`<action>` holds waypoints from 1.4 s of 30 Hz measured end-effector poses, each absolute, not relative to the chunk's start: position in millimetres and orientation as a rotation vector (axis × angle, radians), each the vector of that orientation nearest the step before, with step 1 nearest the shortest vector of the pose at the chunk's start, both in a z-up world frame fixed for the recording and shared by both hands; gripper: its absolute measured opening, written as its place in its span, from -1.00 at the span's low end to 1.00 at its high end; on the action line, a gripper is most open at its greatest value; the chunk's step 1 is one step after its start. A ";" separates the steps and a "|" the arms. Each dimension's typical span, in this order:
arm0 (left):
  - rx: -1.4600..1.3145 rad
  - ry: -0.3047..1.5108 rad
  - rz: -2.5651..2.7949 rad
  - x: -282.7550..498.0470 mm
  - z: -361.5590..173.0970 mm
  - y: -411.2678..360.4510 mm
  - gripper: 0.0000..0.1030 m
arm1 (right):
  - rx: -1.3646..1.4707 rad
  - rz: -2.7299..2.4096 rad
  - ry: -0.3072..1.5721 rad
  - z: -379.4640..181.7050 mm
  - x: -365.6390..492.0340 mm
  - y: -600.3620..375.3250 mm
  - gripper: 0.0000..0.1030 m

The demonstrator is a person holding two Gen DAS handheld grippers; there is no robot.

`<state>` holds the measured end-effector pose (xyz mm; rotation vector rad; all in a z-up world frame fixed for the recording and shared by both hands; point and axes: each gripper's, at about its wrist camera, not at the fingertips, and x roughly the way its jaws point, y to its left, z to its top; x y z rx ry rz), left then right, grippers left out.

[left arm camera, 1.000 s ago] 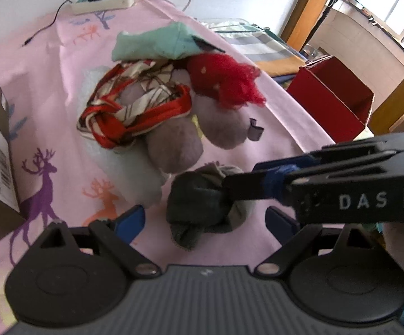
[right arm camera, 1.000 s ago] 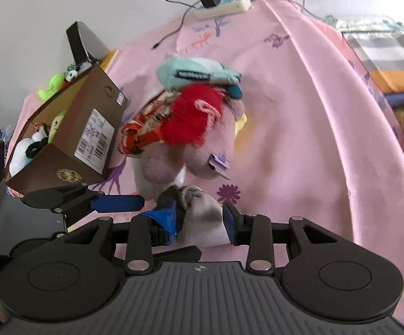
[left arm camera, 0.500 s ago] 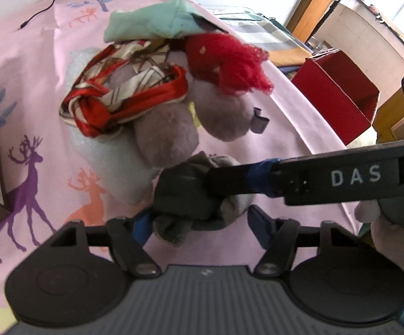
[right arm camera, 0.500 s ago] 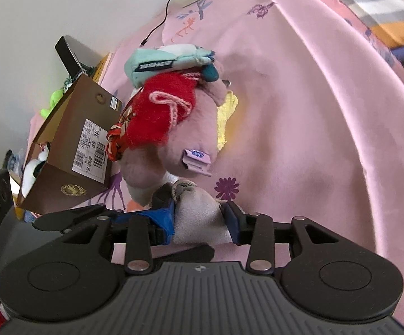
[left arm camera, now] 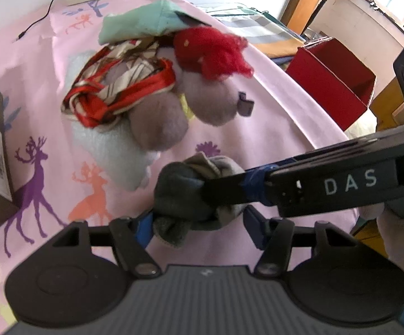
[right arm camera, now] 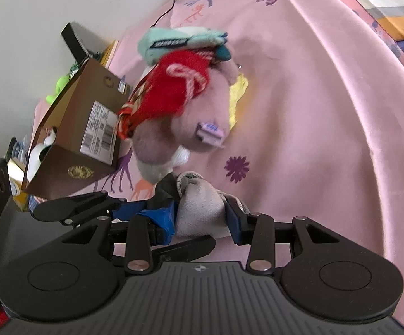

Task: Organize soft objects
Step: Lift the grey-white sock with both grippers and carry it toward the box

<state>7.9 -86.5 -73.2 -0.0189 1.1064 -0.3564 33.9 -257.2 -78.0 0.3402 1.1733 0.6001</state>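
Sock ball (left arm camera: 199,192): near bed (left arm camera: 271,106) front edge, clamped in right gripper (right arm camera: 202,217) fingers; left gripper (left arm camera: 199,223) fingers closing around it, one touching. Risk: opposing pulls unroll ball.

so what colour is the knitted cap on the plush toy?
Red knitted cap, with a pale pink yarn bow; right wrist view shows it best.

Left black two-finger gripper (left arm camera: 199,220) pitched steeply down, blue-padded jaws closing around a rolled grey sock bundle (left arm camera: 185,192); left pad against it, right pad apart. Right black two-finger gripper (right arm camera: 202,217) angled down, blue pads clamped on the same bundle's lighter end, its finger crossing the left wrist view from the right.
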 end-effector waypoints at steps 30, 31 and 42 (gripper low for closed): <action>-0.052 1.074 -0.189 -30.4 -38.7 -17.1 0.17 | 0.215 0.722 1.083 -49.4 6.5 -176.2 -0.57; -0.050 1.070 -0.193 -30.8 -36.7 -13.7 0.17 | 0.211 0.720 1.076 -47.7 5.5 -172.9 -0.57; 0.009 1.006 -0.230 -32.3 -9.4 22.6 0.17 | 0.233 0.682 1.001 -23.5 -0.7 -138.7 -0.57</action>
